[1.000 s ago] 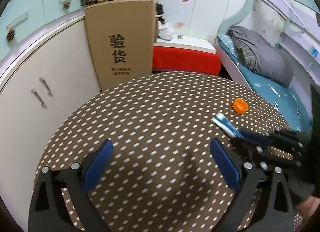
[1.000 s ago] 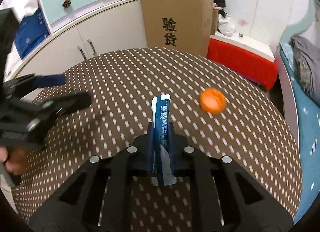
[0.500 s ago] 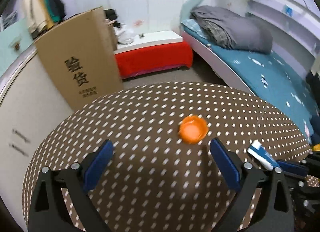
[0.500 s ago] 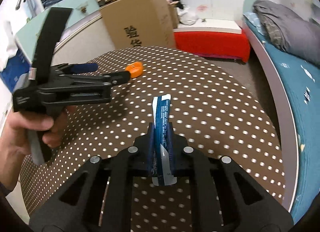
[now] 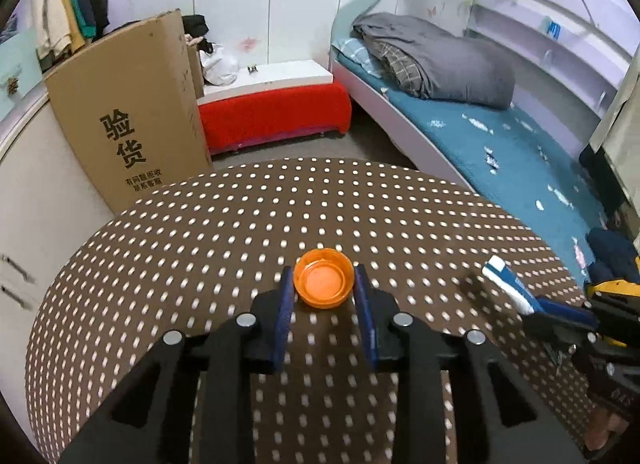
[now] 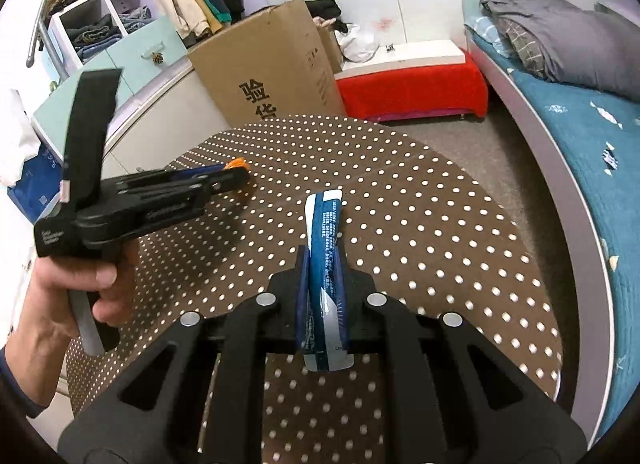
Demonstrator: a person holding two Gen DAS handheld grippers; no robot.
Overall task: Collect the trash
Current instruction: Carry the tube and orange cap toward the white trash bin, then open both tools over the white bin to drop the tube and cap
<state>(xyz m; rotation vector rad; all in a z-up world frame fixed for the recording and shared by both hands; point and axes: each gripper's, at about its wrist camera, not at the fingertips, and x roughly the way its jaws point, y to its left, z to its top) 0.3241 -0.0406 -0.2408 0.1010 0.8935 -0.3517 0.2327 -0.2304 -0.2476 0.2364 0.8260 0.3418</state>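
Room: a bed (image 5: 480, 124) with a blue cover and a grey duvet (image 5: 436, 60) runs along the right side. A red bench (image 5: 272, 112) with a white top stands against the far wall. A tall cardboard box (image 5: 132, 120) leans by the white cabinets (image 5: 36, 192) on the left. A strip of grey floor (image 6: 504, 152) separates the table from the bed and bench.

Work surface: a round table (image 5: 224, 232) under a brown cloth with white dots. Its far edge curves just short of the cardboard box. The right edge falls off toward the bed. The cloth around both tools is bare, with open room ahead of the left tool as far as the far edge.

Left gripper (image 5: 323, 292): fingers drawn in, blue pads (image 5: 285, 304) pressed against both sides of the orange bottle cap (image 5: 324, 283). The cap sits open side up, near the middle of the table. Whether it is raised off the cloth cannot be told. In the right wrist view the left hand (image 6: 72, 296) grips the tool's handle over the left part of the table.

Right gripper (image 6: 322, 264): jaws clamped on a blue and white wrapper (image 6: 324, 248). The wrapper stands upright between the pads, its top end projecting forward past the fingertips. It is held to the right of the cap, well apart from it, over the table's right portion.
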